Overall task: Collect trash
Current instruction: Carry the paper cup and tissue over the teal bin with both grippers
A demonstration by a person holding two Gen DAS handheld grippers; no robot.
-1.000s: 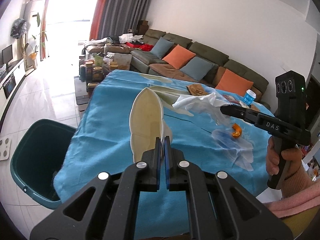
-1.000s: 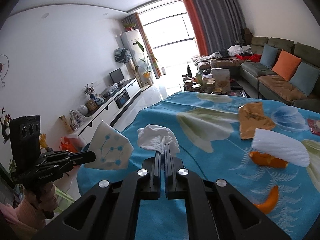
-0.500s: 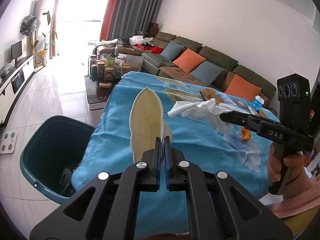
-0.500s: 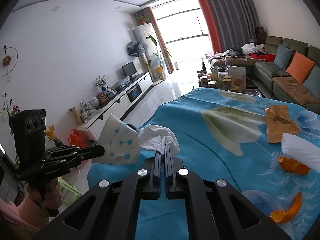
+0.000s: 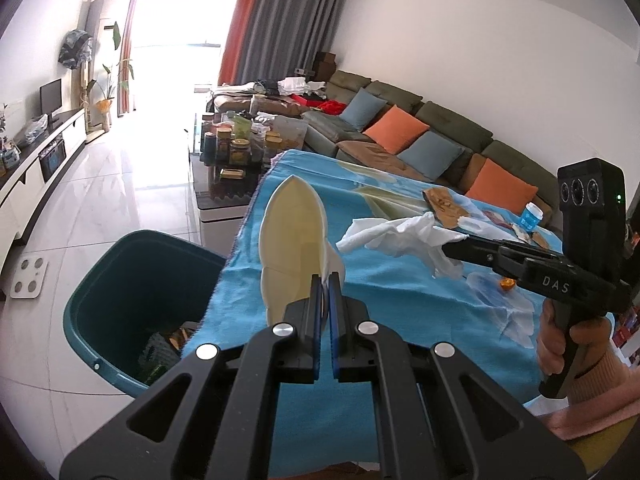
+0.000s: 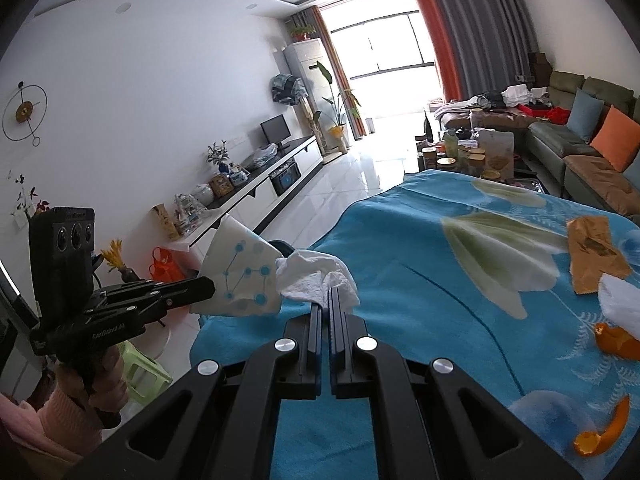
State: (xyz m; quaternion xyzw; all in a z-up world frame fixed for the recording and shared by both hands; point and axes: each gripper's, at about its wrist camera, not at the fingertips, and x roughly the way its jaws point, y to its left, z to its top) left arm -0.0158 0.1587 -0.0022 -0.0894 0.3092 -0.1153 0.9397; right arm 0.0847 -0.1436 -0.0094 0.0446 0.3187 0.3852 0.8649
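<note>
Both pairs of fingers are clamping trash: left gripper (image 5: 327, 280) pinching flattened paper cup (image 5: 294, 240), right gripper (image 6: 328, 294) pinching soft tissue (image 6: 316, 276), beside green bin (image 5: 120, 264); both light, crushable, held at edges

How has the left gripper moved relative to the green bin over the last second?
Yes. The left gripper, shut on the flattened paper cup, has moved toward the green bin, which now shows larger and nearer in its view.
</note>
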